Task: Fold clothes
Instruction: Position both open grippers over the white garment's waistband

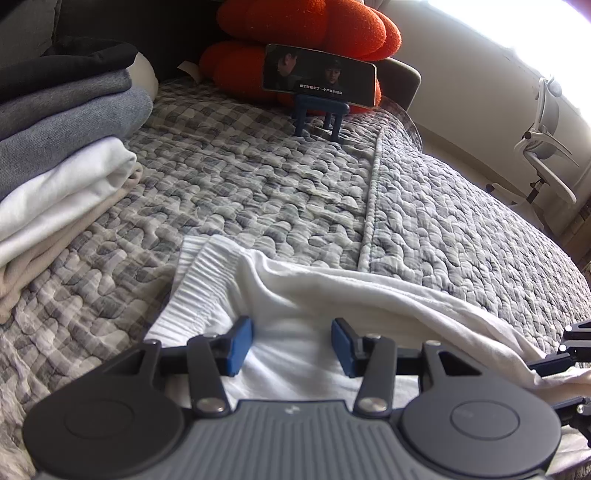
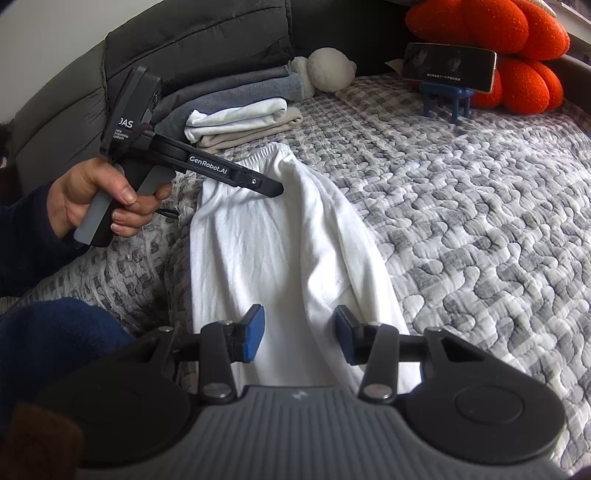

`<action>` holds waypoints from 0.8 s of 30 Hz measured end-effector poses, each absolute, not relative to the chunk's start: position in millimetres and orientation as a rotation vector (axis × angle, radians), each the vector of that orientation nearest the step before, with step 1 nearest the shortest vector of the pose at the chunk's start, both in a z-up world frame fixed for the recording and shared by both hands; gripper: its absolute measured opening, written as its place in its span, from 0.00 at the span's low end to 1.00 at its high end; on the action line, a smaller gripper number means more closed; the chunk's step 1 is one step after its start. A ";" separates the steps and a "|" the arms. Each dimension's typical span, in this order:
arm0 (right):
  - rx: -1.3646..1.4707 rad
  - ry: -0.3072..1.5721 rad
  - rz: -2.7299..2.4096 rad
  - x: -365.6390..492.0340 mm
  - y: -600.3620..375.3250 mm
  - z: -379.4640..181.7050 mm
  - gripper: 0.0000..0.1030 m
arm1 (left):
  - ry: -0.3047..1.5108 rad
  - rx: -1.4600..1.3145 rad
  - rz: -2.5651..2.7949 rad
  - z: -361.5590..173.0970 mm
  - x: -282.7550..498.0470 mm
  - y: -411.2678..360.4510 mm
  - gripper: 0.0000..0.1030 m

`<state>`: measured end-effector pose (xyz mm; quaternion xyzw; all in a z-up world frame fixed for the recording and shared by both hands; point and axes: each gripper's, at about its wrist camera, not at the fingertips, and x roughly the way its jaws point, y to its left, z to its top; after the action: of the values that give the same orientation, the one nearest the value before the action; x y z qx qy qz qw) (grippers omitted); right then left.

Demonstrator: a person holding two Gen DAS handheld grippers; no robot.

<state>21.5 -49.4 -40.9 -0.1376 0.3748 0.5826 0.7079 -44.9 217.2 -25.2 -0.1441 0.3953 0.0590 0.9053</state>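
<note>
Quilted checked bed (image 1: 258, 177), bright window (image 1: 517, 22)

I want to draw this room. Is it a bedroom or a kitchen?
Probably a bedroom. A checked quilt covers what looks like a bed, folded clothes are stacked near its dark padded headboard, and an orange plush cushion sits at the far end.
</note>
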 end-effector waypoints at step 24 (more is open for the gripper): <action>0.152 0.874 1.154 65.9 -42.9 -52.5 0.55 | 0.812 -0.317 0.110 -26.5 -45.3 220.2 0.47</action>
<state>65.9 -42.9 -52.5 0.0695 0.3995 0.5275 0.7465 -45.3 220.2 -26.5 -0.1535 0.3928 0.0531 0.9052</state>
